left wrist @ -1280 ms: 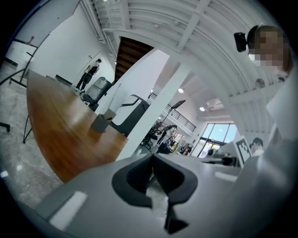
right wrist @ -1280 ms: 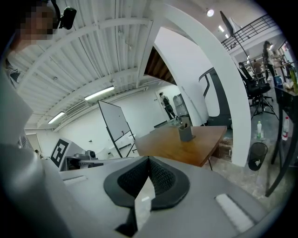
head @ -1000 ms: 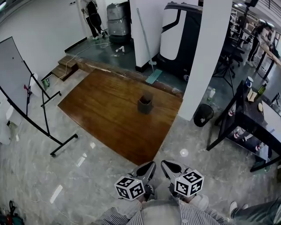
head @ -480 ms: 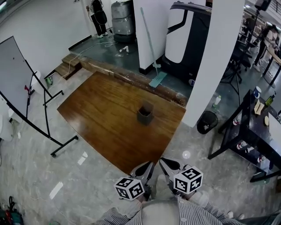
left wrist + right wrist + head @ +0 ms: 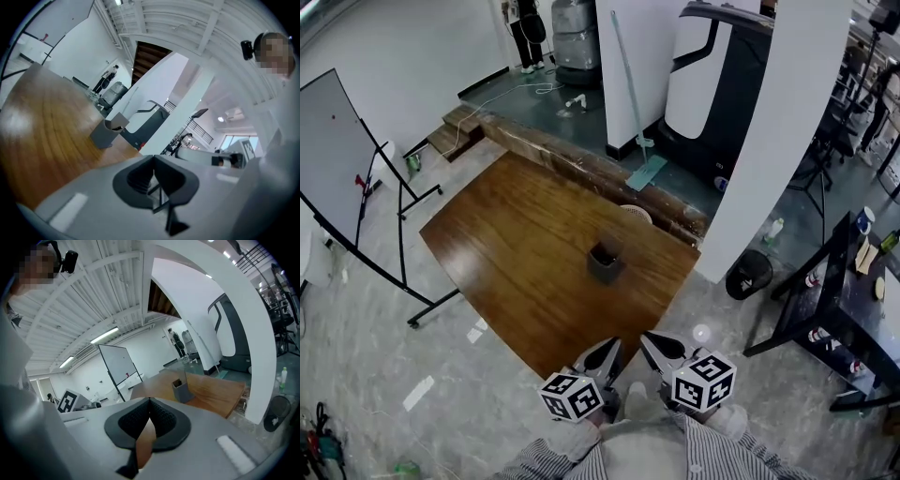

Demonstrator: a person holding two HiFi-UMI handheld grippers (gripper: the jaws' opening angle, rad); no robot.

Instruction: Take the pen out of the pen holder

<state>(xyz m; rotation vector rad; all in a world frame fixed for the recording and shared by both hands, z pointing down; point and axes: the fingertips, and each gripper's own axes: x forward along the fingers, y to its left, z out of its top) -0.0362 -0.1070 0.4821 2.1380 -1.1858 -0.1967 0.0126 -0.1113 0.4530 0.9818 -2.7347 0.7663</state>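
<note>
A grey square pen holder (image 5: 605, 262) stands upright on the brown wooden table (image 5: 516, 244), toward its right side. Something dark shows in its mouth, too small to tell as a pen. The holder also shows in the left gripper view (image 5: 107, 132) and the right gripper view (image 5: 180, 389), well ahead of both grippers. My left gripper (image 5: 602, 354) and right gripper (image 5: 661, 349) are side by side at the table's near corner, over the floor. Their jaws meet at the tips, at the left gripper (image 5: 153, 158) and the right gripper (image 5: 150, 401), with nothing between them.
A whiteboard on a wheeled stand (image 5: 347, 169) stands left of the table. A white pillar (image 5: 787, 141) and a black bin (image 5: 748, 275) are at the right, with a black table (image 5: 853, 300) beyond. A mop (image 5: 633, 103) leans past the table's far edge.
The table and pen holder have come closer in the head view as I moved forward. Both grippers stayed shut and side by side.
</note>
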